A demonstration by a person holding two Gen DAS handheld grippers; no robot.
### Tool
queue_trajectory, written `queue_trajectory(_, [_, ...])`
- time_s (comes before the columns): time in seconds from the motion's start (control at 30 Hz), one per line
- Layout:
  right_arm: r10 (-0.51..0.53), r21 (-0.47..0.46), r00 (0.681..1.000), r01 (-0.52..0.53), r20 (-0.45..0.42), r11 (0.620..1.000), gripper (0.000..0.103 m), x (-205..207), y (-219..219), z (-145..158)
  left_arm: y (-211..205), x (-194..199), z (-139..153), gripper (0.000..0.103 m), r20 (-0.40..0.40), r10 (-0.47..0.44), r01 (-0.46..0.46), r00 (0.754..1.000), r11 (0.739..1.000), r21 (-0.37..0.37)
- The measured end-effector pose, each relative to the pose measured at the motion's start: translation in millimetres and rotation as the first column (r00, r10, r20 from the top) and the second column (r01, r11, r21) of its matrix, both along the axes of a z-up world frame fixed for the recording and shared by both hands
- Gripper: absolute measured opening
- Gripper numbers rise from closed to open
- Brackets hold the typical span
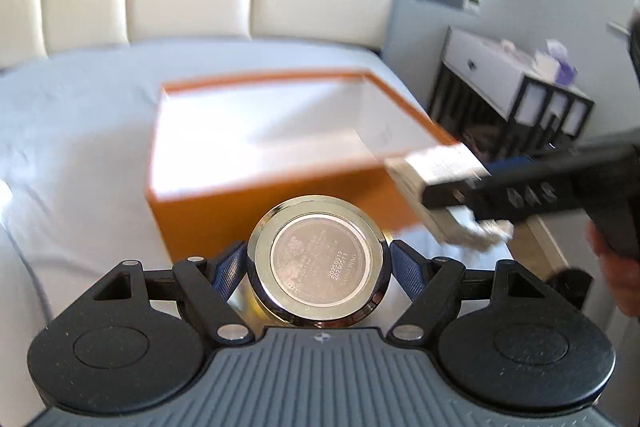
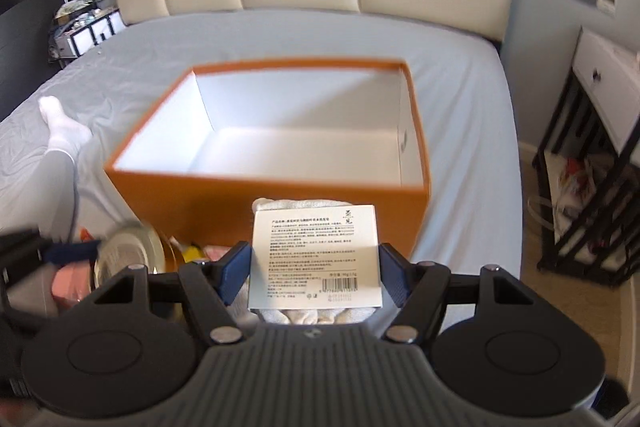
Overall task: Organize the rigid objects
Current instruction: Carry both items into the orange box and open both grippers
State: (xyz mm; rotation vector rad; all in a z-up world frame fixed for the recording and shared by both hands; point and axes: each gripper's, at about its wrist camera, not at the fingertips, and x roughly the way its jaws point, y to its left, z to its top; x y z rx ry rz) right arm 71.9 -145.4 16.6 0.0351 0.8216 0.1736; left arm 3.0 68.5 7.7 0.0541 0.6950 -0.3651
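Rigid objects are being carried toward an orange box (image 2: 272,195), which stands open-topped on the bed (image 2: 460,131) with its white interior bare. A round jar (image 1: 318,261) is clamped between the blue pads (image 1: 408,273) of the left gripper (image 1: 318,267), its printed metal base turned toward the camera; the hold across the widest part is judged to keep the smooth body from slipping. The right gripper (image 2: 314,277) is closed on a small white carton (image 2: 316,257), label side up, with white cloth visible beneath it (whether the cloth is pinched as well cannot be told). Both items are held just short of the box's near wall, at about rim height, evidently so that they can be lifted over the edge and lowered inside. In the left wrist view the carton (image 1: 436,179) is seen overlapping the box's right corner. Further loose items lie on the bed beside the near-left corner (blurred, not identifiable). A collision between the two grippers over the opening is judged possible.
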Motion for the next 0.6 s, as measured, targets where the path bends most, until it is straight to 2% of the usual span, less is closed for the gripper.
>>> queue_trajectory(0.1, [0.04,-0.01,0.998,-0.039,0.051,0.999,0.068,9.7,2.5,24.4,1.1,18.8,17.5,0.088,0.062,0.045,-0.047,0.997,0.999,0.025])
queue_trajectory(0.17, [0.065,-0.058,0.991,-0.058,0.114,0.997,0.068,20.4,9.2,40.6,5.0,30.1,25.2,0.089,0.09,0.077,-0.08,0.993,0.996,0.028])
queue_trajectory(0.27, [0.076,-0.098,0.98,-0.059,0.184,0.993,0.068,42.1,16.5,58.8,3.1,56.9,31.7,0.089,0.087,0.118,-0.122,0.989,0.992,0.04])
queue_trajectory(0.4, [0.073,-0.102,0.979,-0.054,0.19,0.993,0.068,85.2,25.4,63.9,-3.2,93.1,18.8,0.089,0.008,0.121,-0.121,0.993,0.988,0.095])
queue_trajectory(0.5, [0.054,-0.091,0.99,-0.042,0.132,0.995,0.068,120.8,32.9,48.5,-3.7,113.0,2.2,0.089,-0.093,0.106,-0.093,0.99,0.987,0.134])
queue_trajectory(0.6, [0.035,-0.071,0.998,-0.031,0.048,0.997,0.068,148.0,36.1,21.9,-5.8,128.4,-16.8,0.089,-0.211,0.103,-0.069,0.972,0.984,0.165])
